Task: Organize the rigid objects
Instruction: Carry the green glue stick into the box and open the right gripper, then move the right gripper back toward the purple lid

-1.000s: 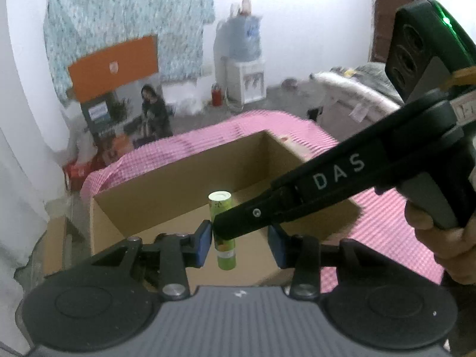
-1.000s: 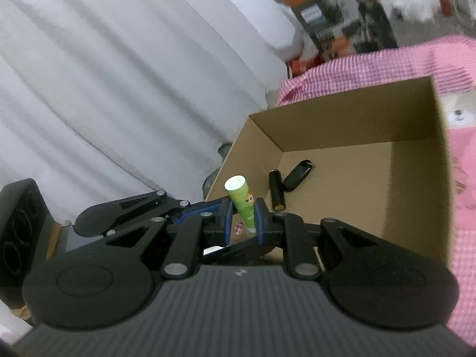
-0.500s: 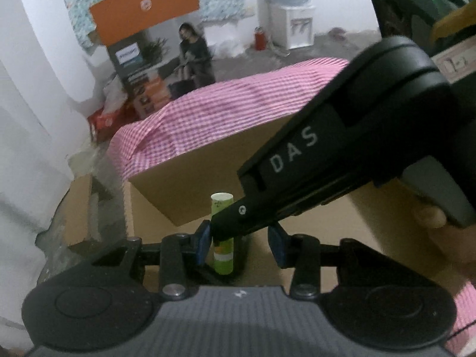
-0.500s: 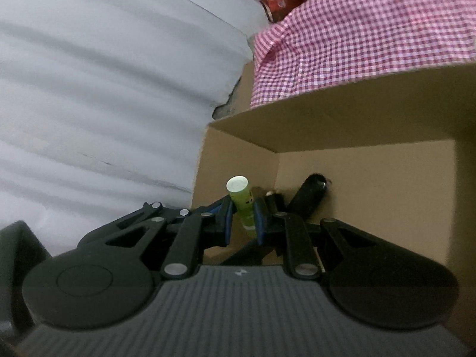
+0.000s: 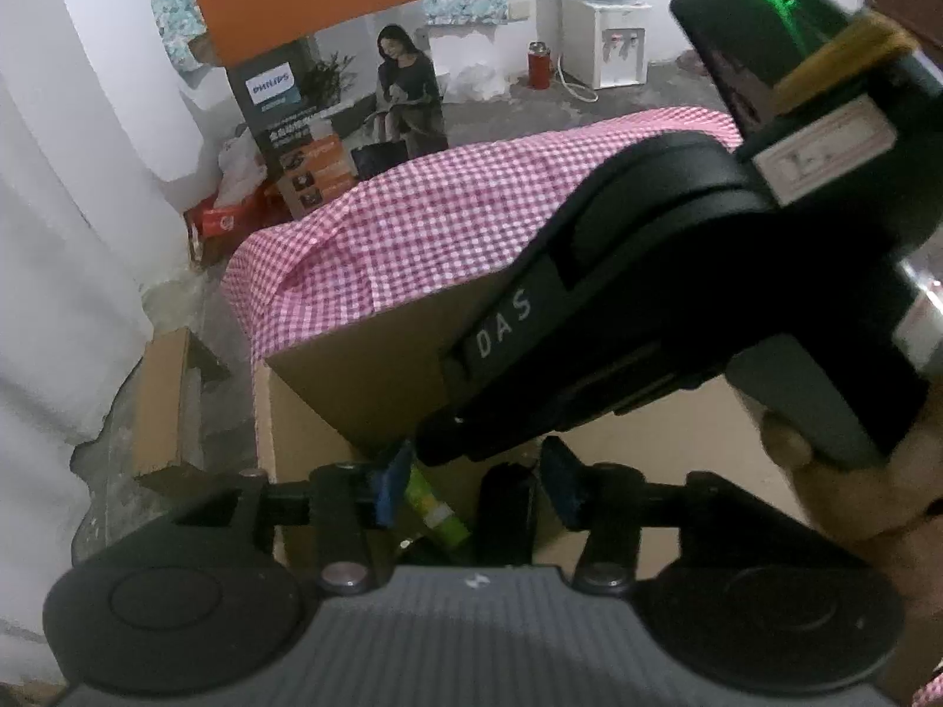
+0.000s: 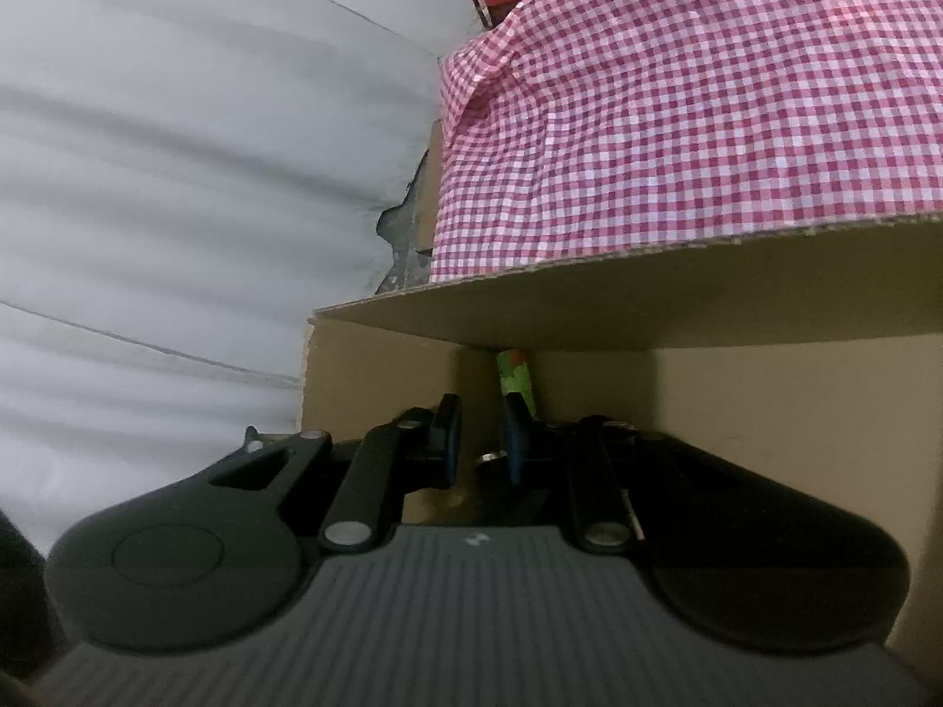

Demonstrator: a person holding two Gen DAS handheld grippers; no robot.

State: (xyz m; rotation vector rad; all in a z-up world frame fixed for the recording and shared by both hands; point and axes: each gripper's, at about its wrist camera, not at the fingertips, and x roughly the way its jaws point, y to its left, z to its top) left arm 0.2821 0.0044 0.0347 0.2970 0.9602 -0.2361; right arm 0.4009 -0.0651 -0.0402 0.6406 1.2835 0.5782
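Note:
A small green tube (image 6: 514, 378) lies against the far wall of the open cardboard box (image 6: 766, 318), just beyond my right gripper (image 6: 478, 442), whose jaws stand apart with nothing between them. In the left wrist view the green tube (image 5: 439, 509) lies tilted on the box floor beside a black object (image 5: 505, 509). My left gripper (image 5: 474, 486) hovers open over the box's near left corner (image 5: 353, 389), with the right gripper's body (image 5: 678, 294) crossing in front of it.
The box sits on a table with a pink checked cloth (image 5: 448, 224). White curtains (image 6: 177, 177) hang at the left. A loose cardboard piece (image 5: 165, 400) lies on the floor. Printed boxes (image 5: 294, 135) and a water dispenser (image 5: 601, 35) stand by the far wall.
My right gripper went down into the box and let go of the green tube, which now lies on the box floor. Both grippers dropped closer to the box's left corner.

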